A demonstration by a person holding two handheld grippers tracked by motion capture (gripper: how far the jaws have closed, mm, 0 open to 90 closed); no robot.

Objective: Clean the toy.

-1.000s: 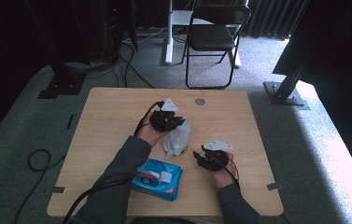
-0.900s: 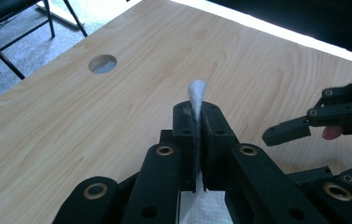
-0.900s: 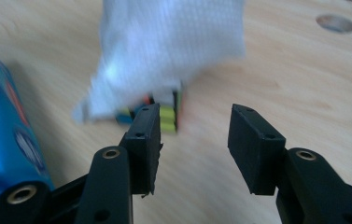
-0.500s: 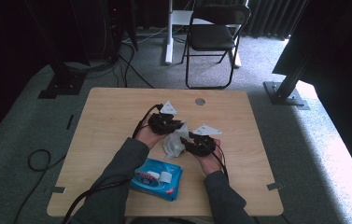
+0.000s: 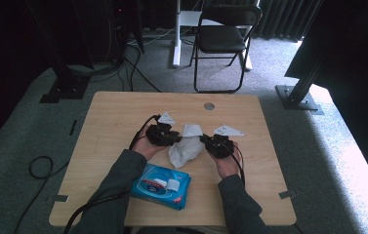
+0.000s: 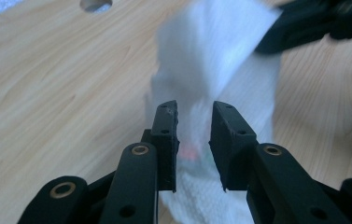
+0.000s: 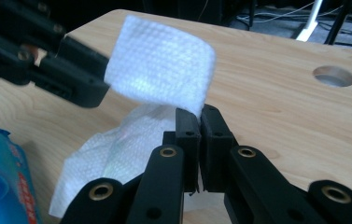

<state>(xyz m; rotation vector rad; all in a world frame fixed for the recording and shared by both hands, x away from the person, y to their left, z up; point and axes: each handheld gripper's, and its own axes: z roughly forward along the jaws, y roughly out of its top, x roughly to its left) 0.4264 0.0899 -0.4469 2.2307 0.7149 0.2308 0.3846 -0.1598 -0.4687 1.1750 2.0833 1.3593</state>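
Right gripper (image 7: 199, 116): its jaws are pressed together on a corner of the white wipe (image 7: 162, 70), and they have just been closing on it.
Left gripper (image 6: 194, 119): its jaws are set a little apart and have just been opening. The wipe is seen between and behind them, but it is not pinched by them.
White wipe (image 5: 186, 146): it is found in the middle of the desk (image 5: 108, 122), between the two grippers. One end is lifted up and the rest is left bunched on the wood.
Wipe in the right gripper view: a flat flap is held up in the air, and the crumpled part is spread on the desk under it.
Left gripper from above (image 5: 172, 139): it is placed just at the left side of the wipe.
Right gripper from above (image 5: 206, 141): it is placed just at the right side of the wipe.
Blue wipe pack (image 5: 161, 185): it is laid flat on the desk near the front edge, close to the left sleeve.
Round hole (image 5: 209, 106): it is cut in the desk near the far edge.
Black chair (image 5: 223, 36): it is set on the floor behind the desk.
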